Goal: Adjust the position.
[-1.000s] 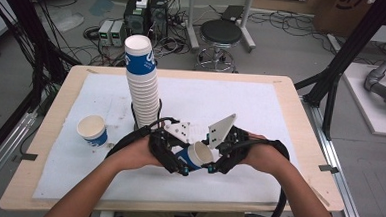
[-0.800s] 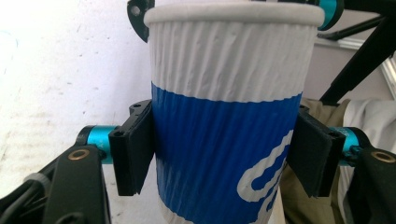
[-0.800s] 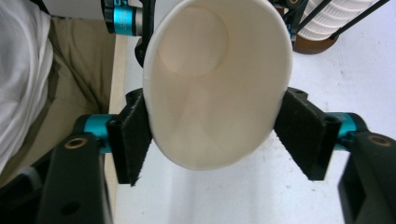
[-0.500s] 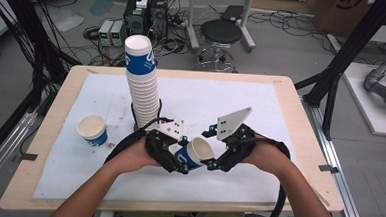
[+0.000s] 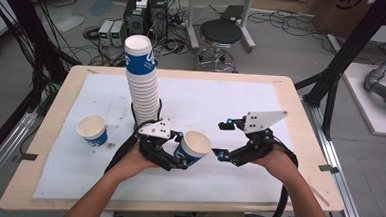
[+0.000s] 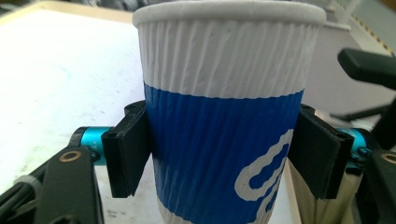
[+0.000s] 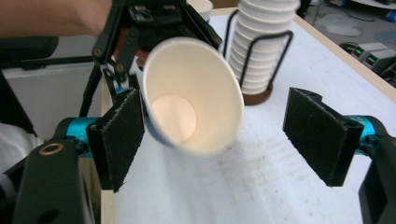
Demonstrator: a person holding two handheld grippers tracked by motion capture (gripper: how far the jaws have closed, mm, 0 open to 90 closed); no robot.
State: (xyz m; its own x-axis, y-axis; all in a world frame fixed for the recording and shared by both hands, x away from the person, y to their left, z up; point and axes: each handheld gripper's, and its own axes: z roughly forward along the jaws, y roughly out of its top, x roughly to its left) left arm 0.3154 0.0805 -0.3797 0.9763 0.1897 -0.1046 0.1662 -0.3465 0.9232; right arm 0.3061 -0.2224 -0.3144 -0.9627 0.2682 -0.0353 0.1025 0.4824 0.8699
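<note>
Above the counter [image 5: 277, 188], high view: left hand-held gripper [image 5: 178, 160] is clamping the tilted cup [image 5: 193, 147], jaws just opening slightly; right hand-held gripper [image 5: 223, 140] is standing apart, nothing between | left gripper view: pads are pressing the cup [image 6: 224, 121] | right gripper view: cup [image 7: 194, 109] mouth is facing camera; level it before setting down.

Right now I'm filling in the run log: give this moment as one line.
left gripper: shut on blue-and-white ribbed paper cup, tilted | right gripper: open, jaws just opened, apart from cup
</note>
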